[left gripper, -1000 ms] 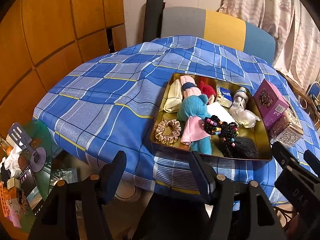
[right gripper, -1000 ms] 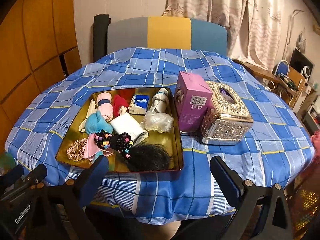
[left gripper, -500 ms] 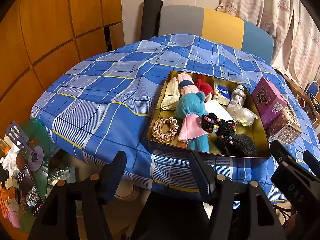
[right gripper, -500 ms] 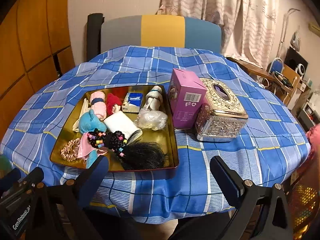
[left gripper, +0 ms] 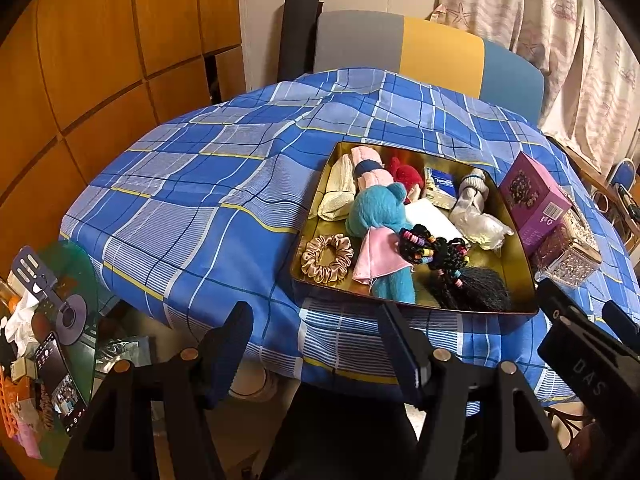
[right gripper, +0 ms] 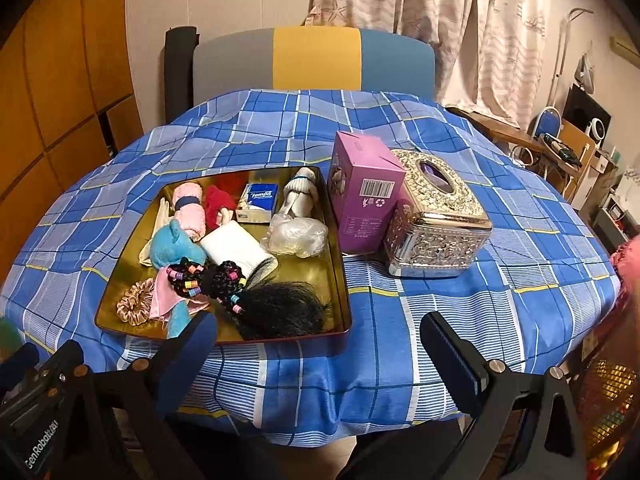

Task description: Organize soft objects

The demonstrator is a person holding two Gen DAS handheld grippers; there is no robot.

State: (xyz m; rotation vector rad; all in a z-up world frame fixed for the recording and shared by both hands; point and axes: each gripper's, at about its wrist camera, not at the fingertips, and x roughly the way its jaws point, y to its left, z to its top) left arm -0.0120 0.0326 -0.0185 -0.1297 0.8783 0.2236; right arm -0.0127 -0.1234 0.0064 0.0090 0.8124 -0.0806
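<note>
the gold tray (right gripper: 340, 280) sits on the blue checked tablecloth (right gripper: 460, 280), holding the soft things: a teal plush toy (left gripper: 376, 216), a satin scrunchie (left gripper: 327, 258) at its near left corner, a black braided hairpiece (right gripper: 256, 300), a rolled pink towel (right gripper: 188, 210). just right of the tray stand a purple box (right gripper: 366, 196) and a silver tissue box (right gripper: 436, 220). the left gripper (left gripper: 312, 332) and right gripper (right gripper: 320, 344) hover before the tray's near edge, jaws wide apart, empty.

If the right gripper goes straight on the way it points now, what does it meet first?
Probably the tablecloth at the table's near edge, just right of the tray. The right gripper is open and empty; depth is uncertain.
</note>
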